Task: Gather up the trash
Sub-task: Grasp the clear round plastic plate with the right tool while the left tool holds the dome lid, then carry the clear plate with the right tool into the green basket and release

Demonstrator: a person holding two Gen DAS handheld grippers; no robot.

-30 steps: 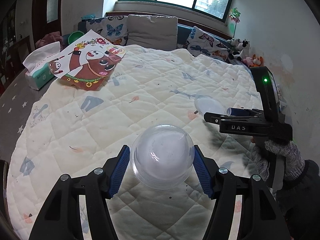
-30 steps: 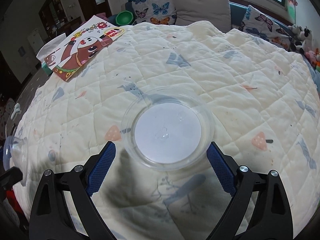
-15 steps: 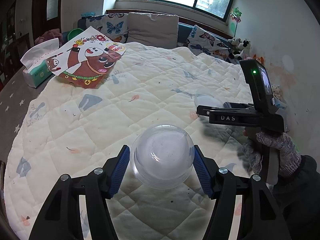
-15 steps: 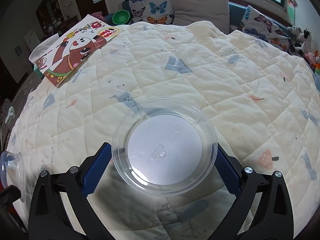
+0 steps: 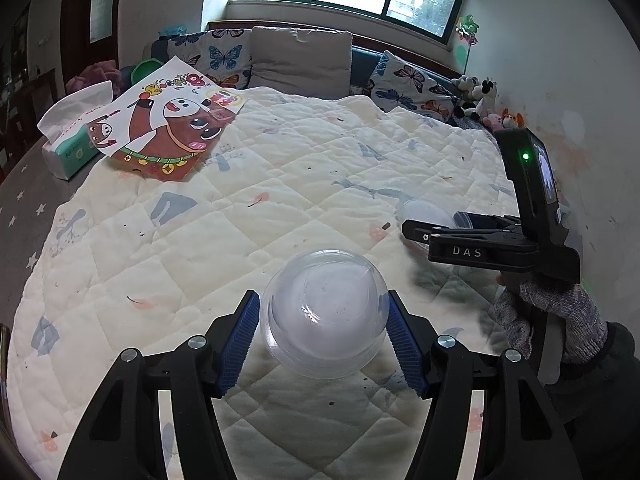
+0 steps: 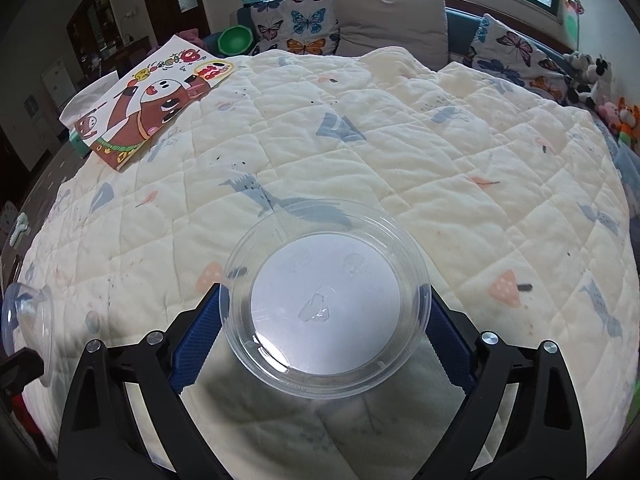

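**One bowl in hand, the lid about to be gripped**

Nearest, the left gripper [image 5: 323,338] clamps a clear plastic bowl [image 5: 324,314], mouth facing away, above the quilt [image 5: 200,216]. The right gripper [image 6: 325,334] is closing around a round clear lid [image 6: 326,306] lying flat on the quilt, no long axis. Farther left lies a cartoon bag [image 6: 148,106], perhaps the destination.

The left hand-held gripper [image 5: 323,334] tilts downward, its blue pads [image 5: 238,338] clamped on either side of a clear bowl [image 5: 323,312]. The right hand-held gripper [image 6: 325,330], gripped by a gloved hand [image 5: 552,316], also angles down, jaws closing around a clear lid [image 6: 326,310], pads right at its rim.
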